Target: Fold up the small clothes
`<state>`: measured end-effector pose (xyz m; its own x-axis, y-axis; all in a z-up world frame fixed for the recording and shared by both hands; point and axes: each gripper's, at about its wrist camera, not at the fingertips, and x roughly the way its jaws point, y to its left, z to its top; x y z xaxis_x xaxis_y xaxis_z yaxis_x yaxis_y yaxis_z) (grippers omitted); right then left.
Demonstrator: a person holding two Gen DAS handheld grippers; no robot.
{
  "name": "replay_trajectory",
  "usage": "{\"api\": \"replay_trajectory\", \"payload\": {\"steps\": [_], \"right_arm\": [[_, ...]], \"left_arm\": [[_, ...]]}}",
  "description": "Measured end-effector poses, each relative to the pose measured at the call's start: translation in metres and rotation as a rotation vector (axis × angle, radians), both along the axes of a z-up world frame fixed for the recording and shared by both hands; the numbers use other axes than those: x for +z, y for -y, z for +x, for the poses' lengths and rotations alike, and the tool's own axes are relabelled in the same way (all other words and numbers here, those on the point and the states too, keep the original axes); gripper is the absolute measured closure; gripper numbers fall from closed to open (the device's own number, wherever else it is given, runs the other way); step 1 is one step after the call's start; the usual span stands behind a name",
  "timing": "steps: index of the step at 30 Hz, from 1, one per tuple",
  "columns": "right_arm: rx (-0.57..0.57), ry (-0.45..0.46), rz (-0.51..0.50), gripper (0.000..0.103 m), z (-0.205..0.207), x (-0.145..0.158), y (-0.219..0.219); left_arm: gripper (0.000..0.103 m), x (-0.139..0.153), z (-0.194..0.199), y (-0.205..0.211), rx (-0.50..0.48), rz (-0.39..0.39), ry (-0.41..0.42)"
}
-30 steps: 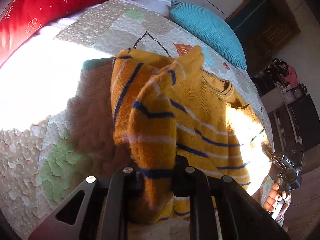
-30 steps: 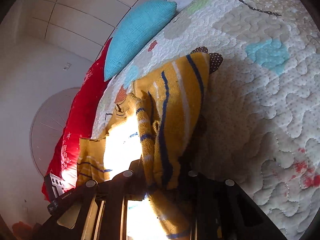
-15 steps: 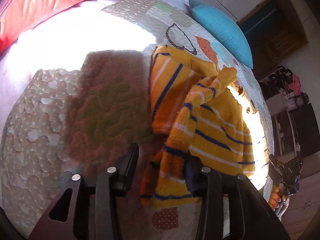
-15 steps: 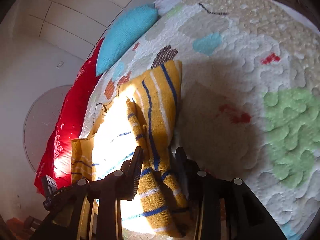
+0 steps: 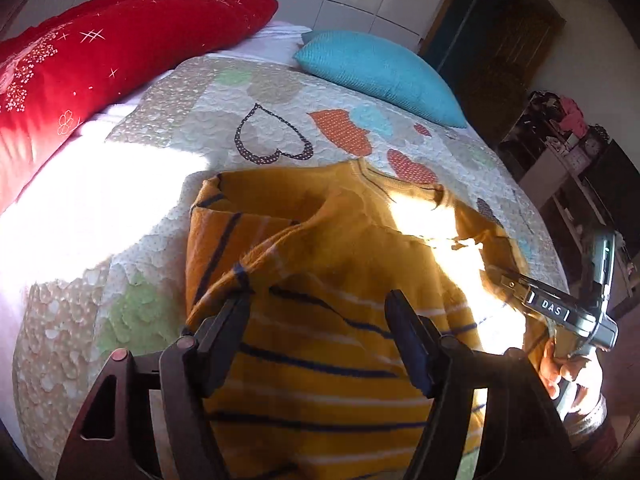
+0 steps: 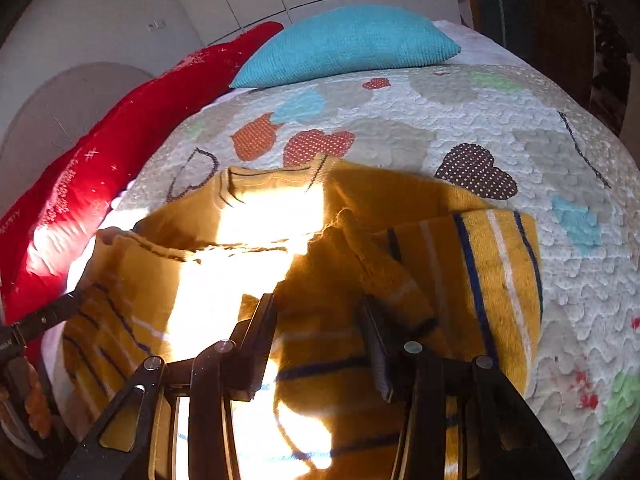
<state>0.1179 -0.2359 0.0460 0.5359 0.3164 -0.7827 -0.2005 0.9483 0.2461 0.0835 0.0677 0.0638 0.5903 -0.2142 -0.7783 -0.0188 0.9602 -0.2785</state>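
A small mustard-yellow sweater (image 5: 332,264) with navy and white stripes lies on the quilted bed, both sleeves folded in over its body. It also shows in the right wrist view (image 6: 320,248). My left gripper (image 5: 318,306) is open and empty, its fingers (image 5: 224,328) just above the sweater's lower body, the folded left sleeve by the left finger. My right gripper (image 6: 318,312) is open and empty over the sweater's middle, the folded right sleeve (image 6: 492,280) beside its right finger. The right gripper also appears at the right edge of the left wrist view (image 5: 556,308).
The sweater lies on a patchwork quilt (image 5: 280,120) with heart patches. A red pillow (image 5: 100,64) and a turquoise cushion (image 5: 380,72) lie at the head of the bed. A dark door and cluttered shelves (image 5: 568,128) stand beyond the bed's right side. Strong sunlight washes out patches.
Both grippers let go of the sleeves they held a second ago and opened wide. The sleeves now lie folded on the sweater's body. Both grippers drew back and tilted up.
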Motion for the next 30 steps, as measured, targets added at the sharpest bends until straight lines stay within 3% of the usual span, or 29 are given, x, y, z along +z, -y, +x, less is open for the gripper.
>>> {"api": "replay_trajectory", "payload": {"steps": [2,4,6,8,12,17,20,23,27,30], "right_arm": [[-0.015,0.013,-0.015,0.057,0.013,-0.012,0.005],[-0.026,0.026,0.049,0.056,0.020,-0.017,0.014],[-0.036,0.038,0.124,0.056,0.021,-0.021,0.024],[-0.040,0.051,0.191,0.056,0.020,-0.022,0.032],[-0.053,0.037,0.349,0.057,0.018,-0.026,0.051],[-0.053,0.036,0.353,0.057,0.014,-0.024,0.050],[-0.061,-0.003,0.286,0.057,0.017,-0.017,0.043],[-0.086,-0.011,0.204,0.052,0.005,0.006,0.034],[-0.053,0.133,0.156,0.048,-0.054,0.059,0.026],[-0.054,0.309,0.088,0.026,-0.127,0.095,0.023]], "left_arm": [[0.034,-0.020,0.026,-0.014,0.065,0.003,-0.043],[0.034,-0.039,0.041,-0.033,0.101,-0.090,-0.087],[0.034,-0.042,0.042,-0.045,0.131,-0.158,-0.050],[0.033,-0.046,0.043,-0.050,0.158,-0.127,-0.054],[0.033,-0.042,0.035,-0.055,0.150,-0.166,-0.052],[0.033,-0.004,-0.014,-0.047,0.134,-0.033,-0.004],[0.032,0.024,-0.065,-0.043,0.148,0.049,0.061],[0.024,0.049,-0.118,-0.039,0.208,0.158,0.132],[0.020,0.082,-0.183,-0.033,0.290,0.257,0.246],[0.005,0.105,-0.227,-0.026,0.349,0.339,0.362]]}}
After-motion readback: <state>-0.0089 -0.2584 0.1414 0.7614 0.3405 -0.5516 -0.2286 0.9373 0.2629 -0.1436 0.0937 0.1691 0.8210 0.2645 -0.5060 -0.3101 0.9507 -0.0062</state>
